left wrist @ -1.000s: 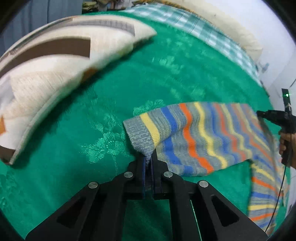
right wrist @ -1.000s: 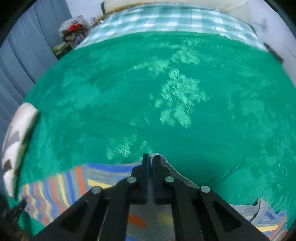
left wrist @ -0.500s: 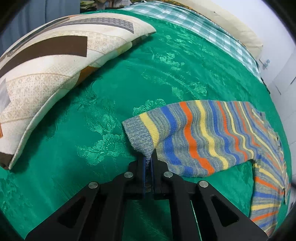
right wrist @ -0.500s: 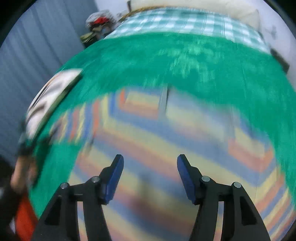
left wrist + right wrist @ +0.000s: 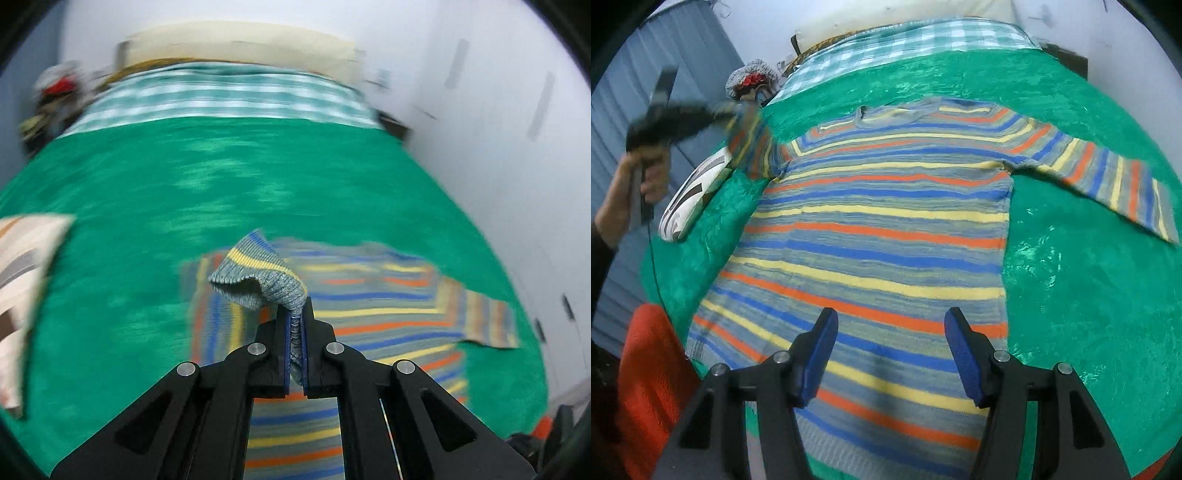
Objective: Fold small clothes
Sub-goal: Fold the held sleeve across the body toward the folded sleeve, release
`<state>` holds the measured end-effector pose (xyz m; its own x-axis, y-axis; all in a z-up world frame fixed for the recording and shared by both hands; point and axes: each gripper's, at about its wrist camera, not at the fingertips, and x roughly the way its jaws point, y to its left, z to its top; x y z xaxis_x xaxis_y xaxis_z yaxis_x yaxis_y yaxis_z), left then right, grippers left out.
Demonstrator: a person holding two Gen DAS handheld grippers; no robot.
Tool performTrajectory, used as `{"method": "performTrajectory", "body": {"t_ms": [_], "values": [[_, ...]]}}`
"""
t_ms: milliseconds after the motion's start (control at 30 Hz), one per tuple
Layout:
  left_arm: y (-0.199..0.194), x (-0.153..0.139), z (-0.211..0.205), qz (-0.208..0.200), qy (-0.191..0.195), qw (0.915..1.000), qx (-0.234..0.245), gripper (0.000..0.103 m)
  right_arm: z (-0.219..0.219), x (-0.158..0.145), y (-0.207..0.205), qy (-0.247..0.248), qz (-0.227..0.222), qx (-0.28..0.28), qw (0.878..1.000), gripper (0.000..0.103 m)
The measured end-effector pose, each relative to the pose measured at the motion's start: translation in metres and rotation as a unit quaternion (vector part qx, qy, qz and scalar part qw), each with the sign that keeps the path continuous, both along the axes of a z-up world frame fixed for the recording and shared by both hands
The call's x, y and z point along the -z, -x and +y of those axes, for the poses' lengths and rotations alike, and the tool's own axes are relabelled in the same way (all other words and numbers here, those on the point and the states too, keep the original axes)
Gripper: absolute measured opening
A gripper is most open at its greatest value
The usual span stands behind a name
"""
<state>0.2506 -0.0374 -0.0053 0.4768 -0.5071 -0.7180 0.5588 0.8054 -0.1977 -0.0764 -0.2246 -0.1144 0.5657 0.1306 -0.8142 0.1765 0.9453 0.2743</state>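
I have one green bedspread (image 5: 1089, 295) under everything, a shiny damask weave with a raised floral pattern, and a teal-and-white checked blanket (image 5: 923, 40) beyond it at twelve o'clock. On the spread lies one striped knit sweater (image 5: 871, 236), flat and face up, with grey, blue, orange and yellow bands running across the body, its neckline toward twelve o'clock and its right-hand sleeve stretched out flat toward three o'clock. One patterned pillow (image 5: 694, 192), cream with brown and grey blocks, sits at nine o'clock just off the sweater's shoulder. A patch of orange fabric (image 5: 653, 387) shows at seven o'clock in my right wrist view. My right gripper (image 5: 890, 354) hovers over the sweater's lower body with its blue-padded jaws spread wide, nothing between them. My left gripper (image 5: 294, 332) has its jaws pressed together on the ribbed grey cuff (image 5: 258, 284) of the other sleeve, which is lifted off the bed and curls over the sweater's body. In the right view that gripper appears blurred at ten o'clock, gripped in my left hand (image 5: 646, 173) with the arm raised.
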Motion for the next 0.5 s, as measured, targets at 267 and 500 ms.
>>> {"method": "performTrajectory", "body": {"t_ms": [267, 500], "values": [[-0.011, 0.094, -0.097, 0.146, -0.017, 0.9891, 0.009, 0.045, -0.012, 0.004, 0.018, -0.023, -0.016, 0.015, 1.0, 0.06], [-0.02, 0.092, -0.022, 0.058, -0.019, 0.995, -0.079, 0.071, -0.036, 0.012, 0.027, -0.052, -0.022, 0.043, 0.997, 0.06]]}}
